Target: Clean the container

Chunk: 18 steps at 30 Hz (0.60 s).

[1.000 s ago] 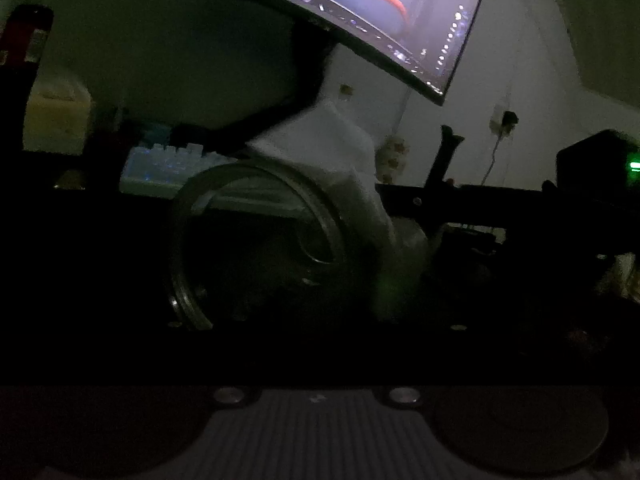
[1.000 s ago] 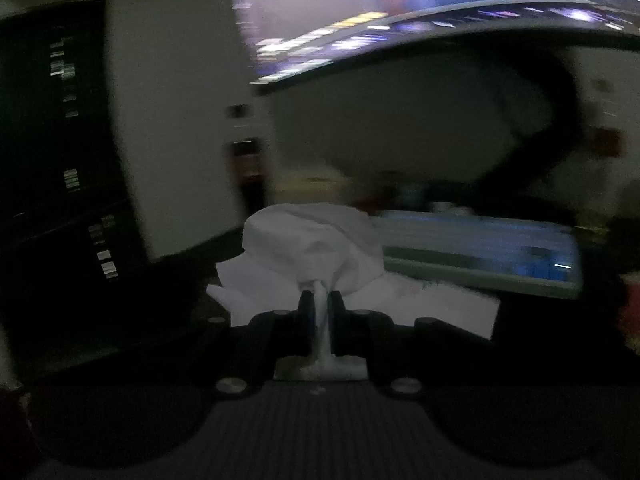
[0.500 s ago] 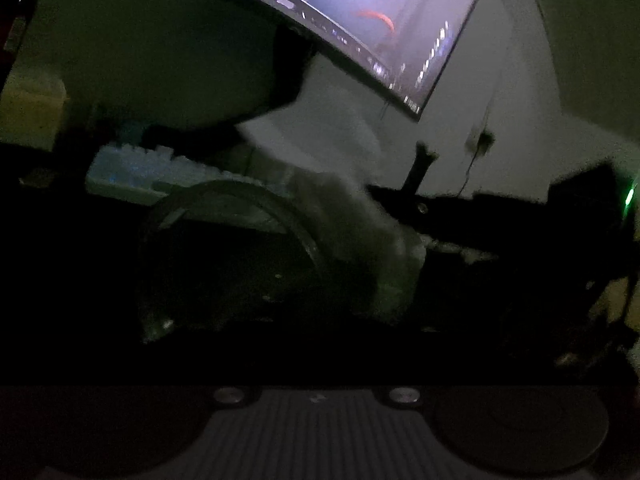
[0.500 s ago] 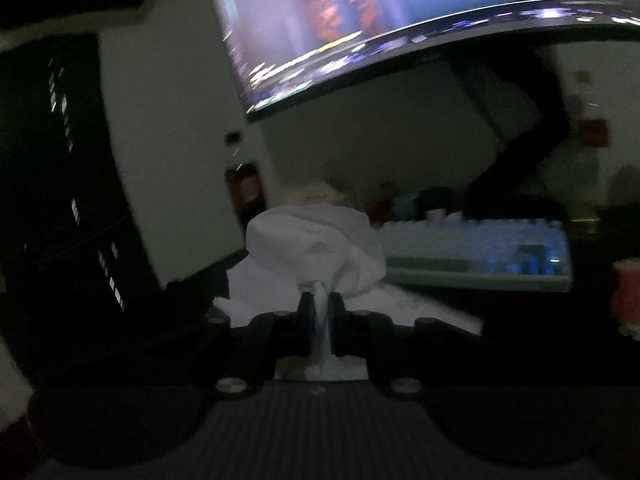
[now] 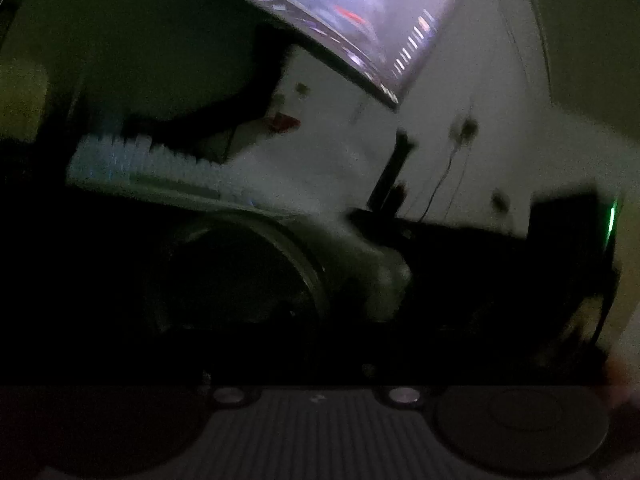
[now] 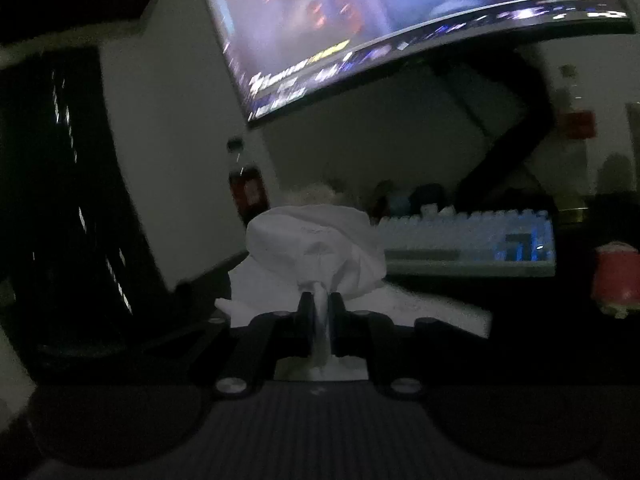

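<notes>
The right gripper [image 6: 320,312] had its black jaws pinched on a crumpled white tissue [image 6: 316,246]. The round clear glass container [image 5: 248,272] lay before the left gripper, tissue at its rim; that gripper's fingers were lost in darkness, so its opening couldn't be told.

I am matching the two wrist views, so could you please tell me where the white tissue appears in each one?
Left wrist view: the white tissue is at centre, blurred, beside the right edge of the container's round rim.
Right wrist view: it is at lower centre, pinched in the right tool, bunched above its fingers.
Shared landmark: the pale keyboard under the curved monitor.
</notes>
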Available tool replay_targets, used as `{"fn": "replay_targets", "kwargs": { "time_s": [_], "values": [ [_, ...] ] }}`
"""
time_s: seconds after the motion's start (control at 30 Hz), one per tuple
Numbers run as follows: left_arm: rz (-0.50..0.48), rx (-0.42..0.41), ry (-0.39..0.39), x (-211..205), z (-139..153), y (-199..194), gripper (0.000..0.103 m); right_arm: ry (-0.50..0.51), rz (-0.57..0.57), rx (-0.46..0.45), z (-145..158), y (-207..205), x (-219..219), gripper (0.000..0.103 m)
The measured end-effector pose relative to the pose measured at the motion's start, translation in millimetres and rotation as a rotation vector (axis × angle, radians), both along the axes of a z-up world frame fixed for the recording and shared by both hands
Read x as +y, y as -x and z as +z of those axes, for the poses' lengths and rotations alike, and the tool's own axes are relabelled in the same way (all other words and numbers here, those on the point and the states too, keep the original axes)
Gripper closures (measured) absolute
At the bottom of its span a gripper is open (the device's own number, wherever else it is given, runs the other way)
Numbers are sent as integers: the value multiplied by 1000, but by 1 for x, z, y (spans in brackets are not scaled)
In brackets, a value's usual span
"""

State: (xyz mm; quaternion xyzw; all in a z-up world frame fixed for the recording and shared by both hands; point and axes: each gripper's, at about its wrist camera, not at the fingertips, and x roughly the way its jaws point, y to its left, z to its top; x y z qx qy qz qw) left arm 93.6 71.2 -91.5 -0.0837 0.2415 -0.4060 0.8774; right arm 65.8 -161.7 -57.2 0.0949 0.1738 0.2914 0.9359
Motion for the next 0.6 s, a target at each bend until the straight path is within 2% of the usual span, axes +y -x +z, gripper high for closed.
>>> {"fn": "replay_targets", "kwargs": {
  "time_s": [0.07, 0.17, 0.23, 0.3, 0.37, 0.47, 0.53, 0.6],
  "values": [
    [6, -52, -113, -11, -2, 6, 77, 16, -2, -17, -2, -3, 7, 94],
    [55, -109, -209, -21, -10, 9, 77, -1, -17, 3, -1, -12, 5, 94],
    [61, -117, -221, -22, -11, 8, 77, 63, -90, -26, -1, -16, 7, 94],
    [67, -104, -212, -20, -10, 7, 74, 70, -123, -22, -1, -19, 8, 94],
    [73, -106, -216, -19, -9, 7, 73, 38, -65, -8, 0, -19, 13, 94],
    [73, -97, -208, -18, -9, 5, 73, -36, 122, 15, 1, -13, 25, 94],
    [73, -93, -200, -16, -9, 4, 73, -12, 145, 5, 3, -12, 30, 94],
    [74, -80, -185, -14, -9, 1, 73, 25, 98, 0, 5, -21, 27, 94]
  ]
}}
